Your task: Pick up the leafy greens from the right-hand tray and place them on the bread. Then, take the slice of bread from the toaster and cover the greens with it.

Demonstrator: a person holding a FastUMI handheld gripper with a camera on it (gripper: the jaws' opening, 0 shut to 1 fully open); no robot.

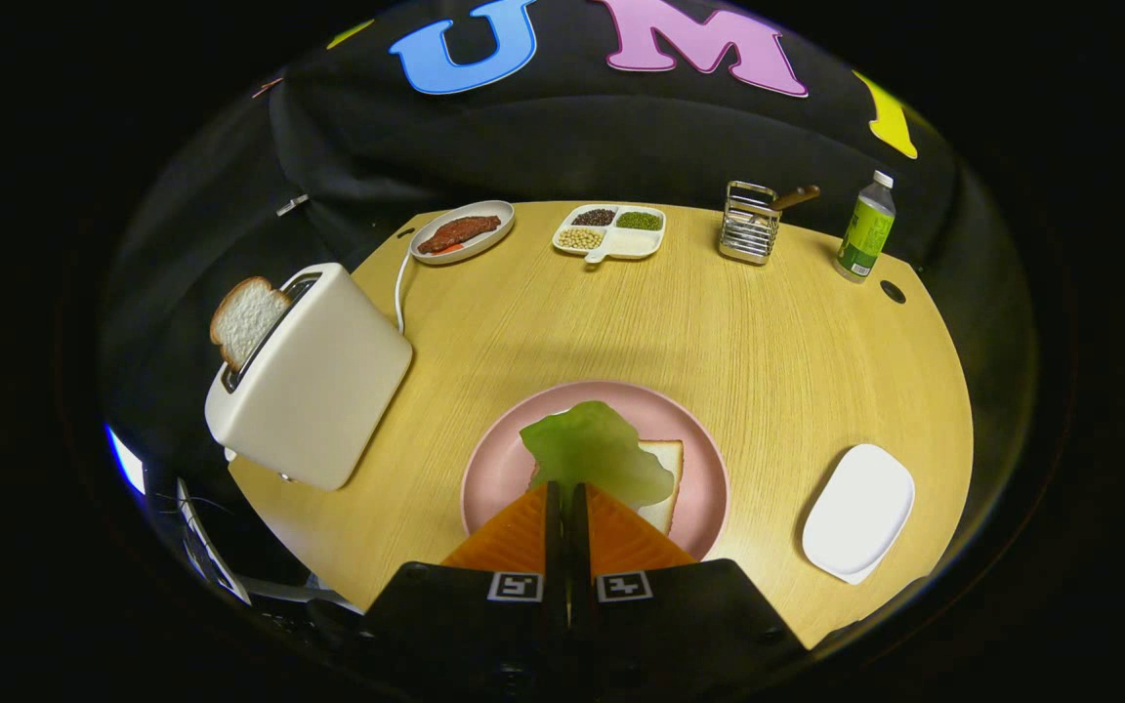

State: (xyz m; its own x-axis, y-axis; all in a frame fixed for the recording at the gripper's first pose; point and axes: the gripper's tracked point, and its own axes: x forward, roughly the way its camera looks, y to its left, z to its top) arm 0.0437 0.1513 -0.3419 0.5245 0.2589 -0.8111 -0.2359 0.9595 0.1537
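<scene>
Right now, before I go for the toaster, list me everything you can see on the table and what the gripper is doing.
Leafy greens: one, green, lying on the bread, near edge between the fingertips.
Bread on plate: one, white, under the greens.
Pink plate: one, just ahead of the fingers.
Toaster: one, cream, left of the plate.
Bread slice: one, white, sticking up from the toaster slot.
White tray: one, right of the plate.
Meat dish: one, far left.
Divided dish: one, white, beans and grains, far middle.
Wire rack: one, metal, far right.
Bottle: one, green label, beside the rack.
Gripper: fingers close together on the greens' edge.
</scene>
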